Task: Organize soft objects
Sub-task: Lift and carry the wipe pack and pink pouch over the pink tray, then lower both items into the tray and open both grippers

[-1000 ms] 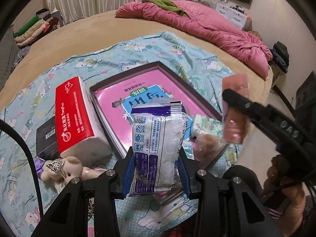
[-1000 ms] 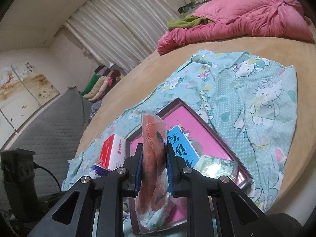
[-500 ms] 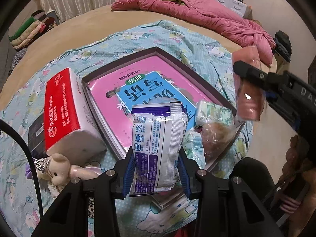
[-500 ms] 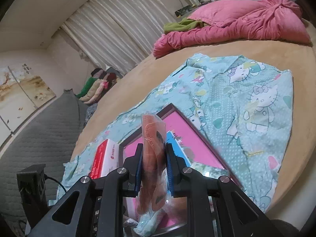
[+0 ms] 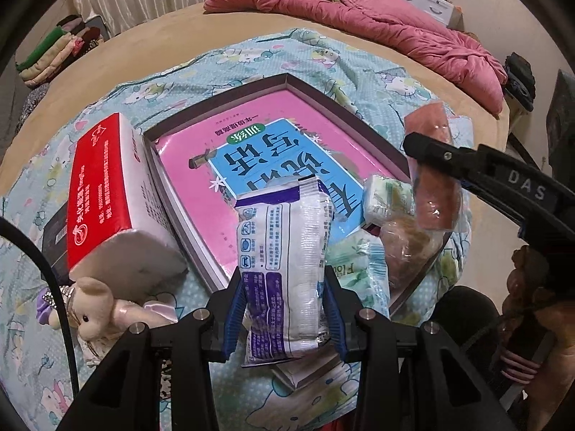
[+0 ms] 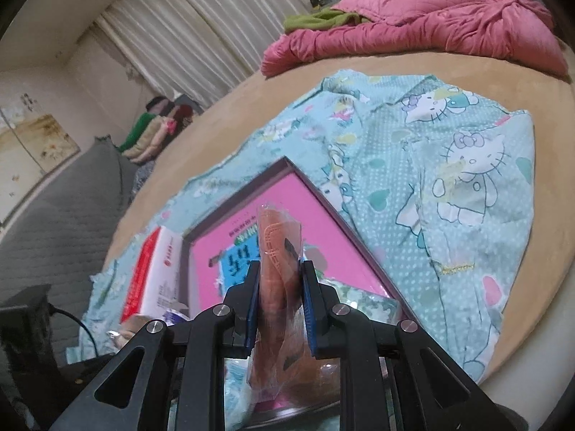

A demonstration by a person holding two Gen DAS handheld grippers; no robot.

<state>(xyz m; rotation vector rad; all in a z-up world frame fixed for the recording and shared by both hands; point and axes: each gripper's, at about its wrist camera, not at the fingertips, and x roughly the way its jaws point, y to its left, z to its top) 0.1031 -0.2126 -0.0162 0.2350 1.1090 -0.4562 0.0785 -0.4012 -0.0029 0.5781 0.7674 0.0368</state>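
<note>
My left gripper (image 5: 284,309) is shut on a white and purple soft packet (image 5: 284,262), held upright above the near edge of a shallow box (image 5: 316,89) with a pink book in it. My right gripper (image 6: 278,283) is shut on an orange-pink item in clear wrap (image 6: 278,251); it also shows in the left wrist view (image 5: 433,194), held over the box's right corner. Green tissue packs (image 5: 386,194) and a brown wrapped item (image 5: 406,248) lie in that corner.
A red and white tissue pack (image 5: 104,194) lies left of the box, with a small plush bear (image 5: 93,309) in front of it. All sit on a Hello Kitty cloth (image 6: 449,165) on a tan bed (image 6: 560,194). A pink quilt (image 5: 377,18) lies at the back.
My right gripper with the orange-pink item has moved lower and closer over the box's right corner. My left gripper keeps its hold on the packet and has shifted slightly forward.
</note>
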